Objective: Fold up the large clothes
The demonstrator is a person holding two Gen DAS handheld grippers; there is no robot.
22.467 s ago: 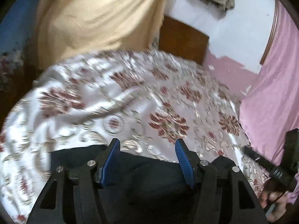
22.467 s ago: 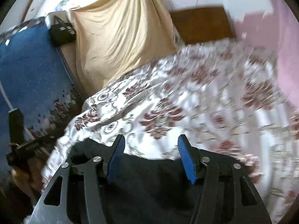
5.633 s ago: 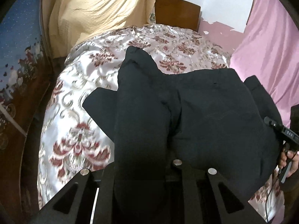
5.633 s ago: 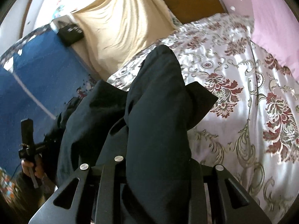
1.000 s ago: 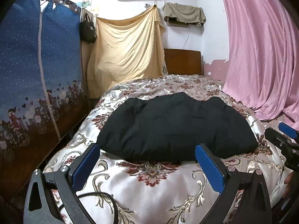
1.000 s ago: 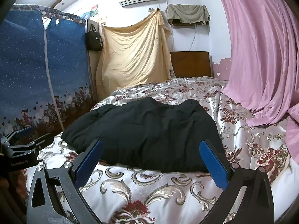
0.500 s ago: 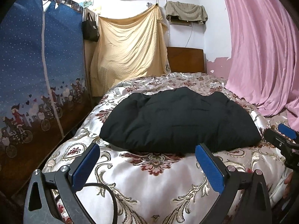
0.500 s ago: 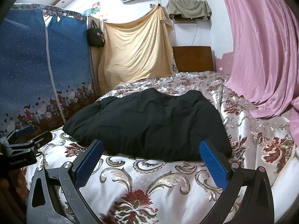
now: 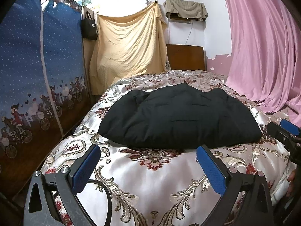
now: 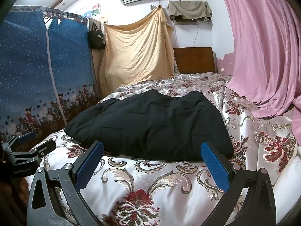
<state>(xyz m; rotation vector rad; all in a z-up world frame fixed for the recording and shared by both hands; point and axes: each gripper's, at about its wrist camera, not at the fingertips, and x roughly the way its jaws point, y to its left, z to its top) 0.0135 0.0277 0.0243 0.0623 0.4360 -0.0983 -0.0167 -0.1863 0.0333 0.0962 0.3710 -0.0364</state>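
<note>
A black padded garment (image 9: pixel 178 116) lies folded in a compact bundle on the floral bedspread (image 9: pixel 150 188); it also shows in the right wrist view (image 10: pixel 154 124). My left gripper (image 9: pixel 148 162) is open and empty, held above the near end of the bed, short of the garment. My right gripper (image 10: pixel 152 160) is open and empty too, just in front of the garment's near edge. The right gripper shows at the right edge of the left wrist view (image 9: pixel 287 131), and the left gripper shows at the left edge of the right wrist view (image 10: pixel 28 146).
A blue fabric wardrobe (image 9: pixel 37 66) stands along the bed's left side. A yellow sheet (image 9: pixel 128 45) hangs behind, next to a wooden headboard (image 9: pixel 185 57). A pink curtain (image 9: pixel 263 47) hangs on the right. A black bag (image 9: pixel 90 28) hangs on the wardrobe.
Both grippers have drawn slightly closer and lower toward the bed over the last second. The garment lies still. Earlier, both grippers held the black garment and have since let go.
</note>
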